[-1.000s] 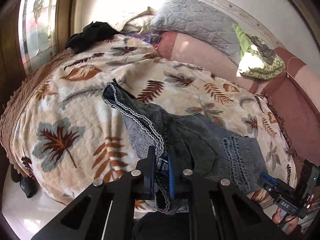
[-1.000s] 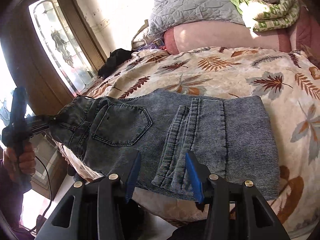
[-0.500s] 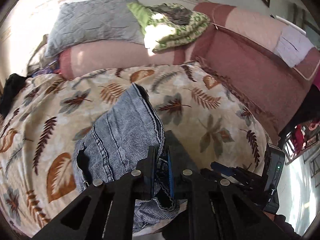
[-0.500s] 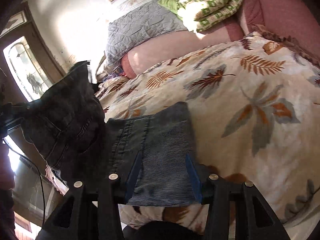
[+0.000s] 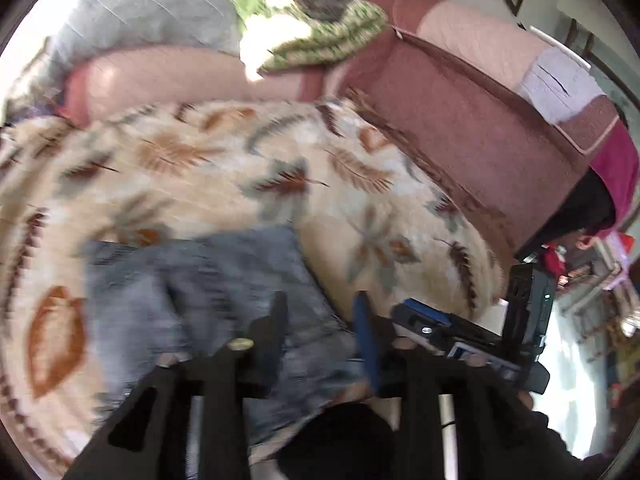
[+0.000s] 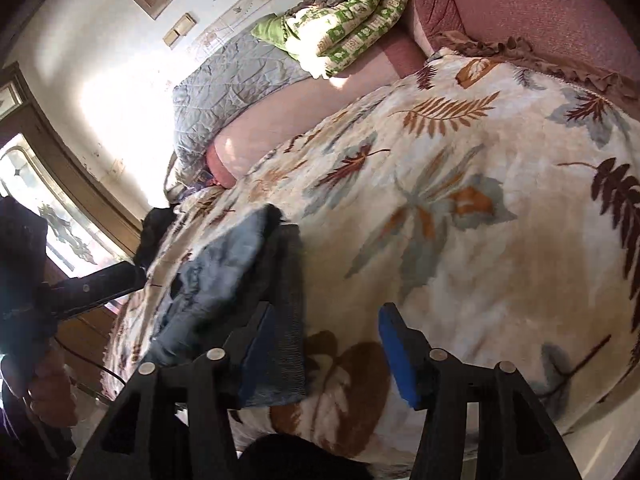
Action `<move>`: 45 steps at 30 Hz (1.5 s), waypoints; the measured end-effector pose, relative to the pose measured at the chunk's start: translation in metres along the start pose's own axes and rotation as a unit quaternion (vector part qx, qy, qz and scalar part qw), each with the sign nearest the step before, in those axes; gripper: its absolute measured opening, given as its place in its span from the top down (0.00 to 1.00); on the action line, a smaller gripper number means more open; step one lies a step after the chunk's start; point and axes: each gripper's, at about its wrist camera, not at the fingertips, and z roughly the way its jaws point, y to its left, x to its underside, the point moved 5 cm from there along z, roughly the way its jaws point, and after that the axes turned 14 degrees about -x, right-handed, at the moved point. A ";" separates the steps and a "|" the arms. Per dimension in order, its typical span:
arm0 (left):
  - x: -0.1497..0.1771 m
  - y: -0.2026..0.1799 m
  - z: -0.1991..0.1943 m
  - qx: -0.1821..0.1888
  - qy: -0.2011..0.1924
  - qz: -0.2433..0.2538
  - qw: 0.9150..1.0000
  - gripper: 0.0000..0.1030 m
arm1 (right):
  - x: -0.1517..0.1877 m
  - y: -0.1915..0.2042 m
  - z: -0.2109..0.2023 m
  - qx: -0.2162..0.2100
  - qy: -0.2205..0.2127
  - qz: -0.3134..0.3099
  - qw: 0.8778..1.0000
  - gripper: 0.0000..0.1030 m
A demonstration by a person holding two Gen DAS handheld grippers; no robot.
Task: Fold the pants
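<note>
The jeans (image 5: 208,292) are lying folded into a compact stack on the leaf-print blanket (image 5: 224,168), near the blanket's front edge, with the upper layer sitting crumpled and slightly askew over the striped lower layer (image 6: 286,320). The left gripper (image 5: 320,332) is hovering low over the near end of the stack; its jaws are opening, and denim is showing in the gap between them, but the pads are standing clear of the cloth, though the blur in this view is making fine contact hard to judge. The right gripper (image 6: 324,344) is pointing down at the blanket just right of the stack; its jaws are also opening, its left blue pad (image 6: 256,344) is sitting over the right edge of the denim, and only bare blanket is lying between the two pads. In the right wrist view a hand (image 6: 44,380) is gripping the handle of the left tool at the far left. No container is holding anything here; the bed is bearing it all. At the head of the bed a grey quilt (image 6: 232,88) and a green patterned quilt (image 6: 352,12) are resting on a pink bolster (image 5: 160,76), and a small dark garment (image 6: 154,232) is lying at the blanket's left edge, well apart from the jeans.
</note>
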 end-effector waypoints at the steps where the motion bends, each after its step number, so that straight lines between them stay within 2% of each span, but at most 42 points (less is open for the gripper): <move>1: 0.001 0.014 -0.008 -0.016 -0.011 -0.008 1.000 0.50 | -0.001 0.008 0.006 -0.018 0.003 -0.002 1.000 0.43; 4: 0.009 0.059 -0.011 -0.070 -0.013 -0.036 0.997 0.50 | -0.003 0.035 0.021 -0.037 0.010 -0.028 0.999 0.43; 7: 0.027 0.106 0.005 -0.158 0.019 -0.065 0.985 0.50 | -0.004 0.064 0.033 -0.046 0.020 -0.067 0.996 0.43; 9: 0.041 0.127 0.016 -0.183 0.050 -0.091 0.978 0.50 | -0.003 0.085 0.043 -0.045 0.034 -0.097 0.994 0.44; 10: 0.049 0.131 0.019 -0.183 0.061 -0.099 0.976 0.50 | -0.002 0.097 0.049 -0.045 0.043 -0.115 0.992 0.45; 12: 0.059 0.127 0.023 -0.171 0.072 -0.097 0.978 0.50 | 0.003 0.120 0.063 -0.034 0.064 -0.160 0.984 0.61; 16: 0.080 0.105 0.041 -0.161 0.097 -0.059 0.980 0.50 | 0.031 0.133 0.096 0.005 0.133 -0.202 0.970 0.65; 19: 0.100 0.100 0.064 -0.169 0.124 -0.041 0.977 0.48 | 0.057 0.110 0.112 0.049 0.188 -0.193 0.962 0.65; 21: 0.109 0.100 0.066 -0.174 0.113 -0.036 0.978 0.46 | 0.070 0.092 0.113 0.059 0.208 -0.177 0.960 0.66; 23: 0.110 0.101 0.064 -0.169 0.109 -0.033 0.979 0.45 | 0.075 0.086 0.103 0.044 0.196 -0.168 0.965 0.66; 27: 0.100 0.110 0.060 -0.153 0.126 -0.056 0.979 0.44 | 0.070 0.091 0.099 0.044 0.210 -0.176 0.961 0.66; 31: 0.070 0.124 0.045 -0.180 0.084 -0.054 0.979 0.44 | 0.036 0.110 0.092 0.021 0.170 -0.180 0.969 0.64; 36: 0.031 0.143 0.058 -0.213 0.059 -0.065 0.973 0.44 | -0.003 0.124 0.108 0.038 0.129 -0.198 0.971 0.64; 41: 0.014 0.151 0.098 -0.235 0.086 -0.076 0.965 0.44 | -0.019 0.112 0.156 0.046 0.141 -0.166 0.975 0.64; 45: 0.020 0.159 0.121 -0.241 0.114 -0.085 0.960 0.42 | -0.021 0.094 0.184 0.070 0.165 -0.146 0.973 0.64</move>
